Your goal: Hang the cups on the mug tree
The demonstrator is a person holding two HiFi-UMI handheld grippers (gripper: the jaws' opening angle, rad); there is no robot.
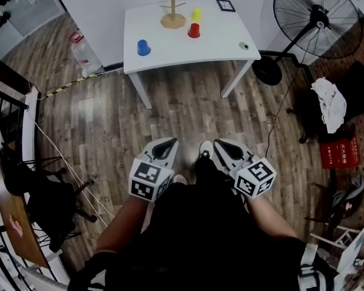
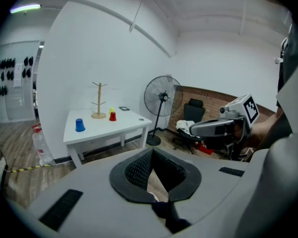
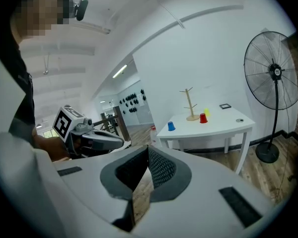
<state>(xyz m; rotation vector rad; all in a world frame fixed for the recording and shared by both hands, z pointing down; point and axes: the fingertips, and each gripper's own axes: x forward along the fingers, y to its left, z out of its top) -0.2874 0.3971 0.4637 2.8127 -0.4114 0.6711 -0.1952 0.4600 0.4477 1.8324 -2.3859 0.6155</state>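
Note:
A white table (image 1: pixel 188 50) stands far ahead of me. On it are a wooden mug tree (image 1: pixel 173 20), a blue cup (image 1: pixel 144 47) at its left, a red cup (image 1: pixel 194 30) and behind that a yellow cup (image 1: pixel 196 14). All three cups stand upside down and the tree's pegs are bare. My left gripper (image 1: pixel 170 143) and right gripper (image 1: pixel 221 144) are held side by side close to my body, over the wooden floor, well short of the table. Both are shut with nothing between the jaws. The left gripper view shows the tree (image 2: pixel 99 103) and blue cup (image 2: pixel 80 125) in the distance.
A large black standing fan (image 1: pixel 315 17) is right of the table. A small black frame (image 1: pixel 225 5) lies on the table's far right corner. A water bottle (image 1: pixel 85 53) stands left of the table, a black chair (image 1: pixel 48 199) at my left, a red crate (image 1: pixel 340 152) at my right.

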